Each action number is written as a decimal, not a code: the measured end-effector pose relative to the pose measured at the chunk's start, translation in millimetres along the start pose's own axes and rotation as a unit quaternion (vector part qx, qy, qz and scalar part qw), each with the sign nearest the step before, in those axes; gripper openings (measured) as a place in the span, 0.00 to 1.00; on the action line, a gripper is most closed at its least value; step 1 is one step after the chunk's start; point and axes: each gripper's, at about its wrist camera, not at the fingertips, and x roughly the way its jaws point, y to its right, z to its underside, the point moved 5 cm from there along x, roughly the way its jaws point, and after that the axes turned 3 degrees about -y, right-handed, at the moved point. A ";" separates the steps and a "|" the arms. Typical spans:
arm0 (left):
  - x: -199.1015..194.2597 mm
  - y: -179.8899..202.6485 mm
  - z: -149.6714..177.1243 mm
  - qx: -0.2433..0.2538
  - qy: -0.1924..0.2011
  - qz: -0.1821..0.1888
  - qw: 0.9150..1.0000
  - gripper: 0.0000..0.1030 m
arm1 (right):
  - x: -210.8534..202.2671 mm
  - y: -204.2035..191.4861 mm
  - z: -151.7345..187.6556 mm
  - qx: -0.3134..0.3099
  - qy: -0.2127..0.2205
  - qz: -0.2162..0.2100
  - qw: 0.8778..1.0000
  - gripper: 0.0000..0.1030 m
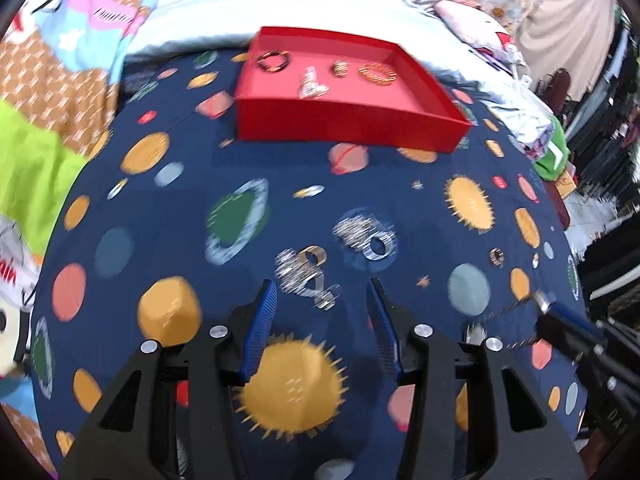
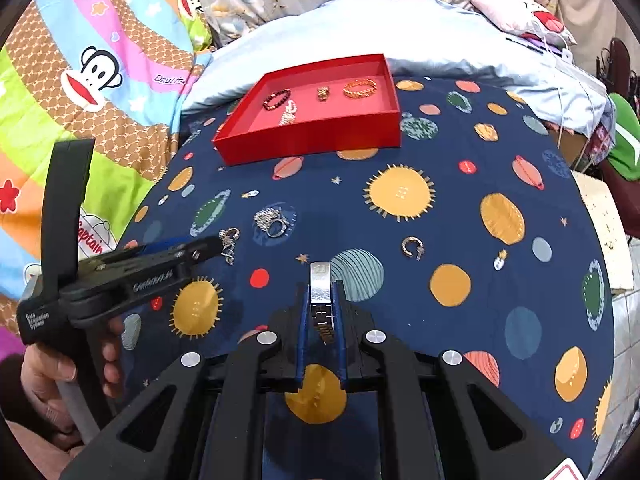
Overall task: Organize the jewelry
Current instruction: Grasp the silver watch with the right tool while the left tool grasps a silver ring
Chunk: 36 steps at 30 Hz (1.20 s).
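My right gripper (image 2: 321,294) is shut on a silver link bracelet (image 2: 320,284), whose clasp sticks out past the fingertips above the space-print cloth (image 2: 440,208). My left gripper (image 1: 322,285) is open and holds nothing. A silver chain piece (image 1: 308,276) lies on the cloth just at its fingertips. Beyond it lie silver rings (image 1: 366,234), and a small gold hoop (image 1: 497,257) lies to the right. At the back, the red tray (image 1: 352,124) holds a dark bead bracelet (image 1: 273,61), a silver piece (image 1: 312,84), a gold ring (image 1: 340,68) and a gold bracelet (image 1: 378,73).
Colourful bedding (image 2: 100,80) lies at the left and a pale blue pillow (image 2: 280,36) behind the tray. A person's hand (image 2: 52,368) holds the left gripper's handle at the lower left. Green and white items (image 2: 624,152) sit past the cloth's right edge.
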 end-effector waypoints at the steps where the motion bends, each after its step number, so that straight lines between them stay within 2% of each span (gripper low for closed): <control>1: 3.0 6.9 -3.1 0.009 0.002 0.004 1.000 0.43 | 0.0 3.3 1.4 0.006 -0.001 0.000 1.000 0.10; 4: 17.5 26.6 -9.2 0.032 0.000 0.020 0.999 0.42 | -0.8 8.7 3.0 0.014 -0.001 0.000 1.000 0.10; 8: 36.0 38.0 -12.5 0.043 -0.011 0.026 0.999 0.35 | -1.9 12.6 2.3 0.019 0.002 -0.001 1.000 0.10; 14: 51.7 37.0 -13.5 0.044 -0.020 0.025 0.999 0.29 | 3.0 14.6 1.1 0.025 0.000 -0.006 1.000 0.10; 19: 55.8 38.8 -19.6 0.048 -0.007 0.021 0.999 0.27 | 6.9 15.4 0.7 0.027 -0.003 -0.009 1.000 0.10; 21: 57.1 41.1 -20.6 0.054 -0.007 0.022 0.998 0.19 | 7.2 15.7 0.6 0.027 -0.004 -0.010 1.000 0.10; 31: 47.3 43.2 -10.3 0.049 -0.020 0.042 0.998 0.18 | 8.0 17.6 -2.0 0.029 0.000 -0.013 0.999 0.10; 36: 24.9 38.4 -9.1 0.038 -0.007 0.045 0.998 0.18 | -1.2 15.3 -6.7 0.028 0.011 -0.017 0.999 0.10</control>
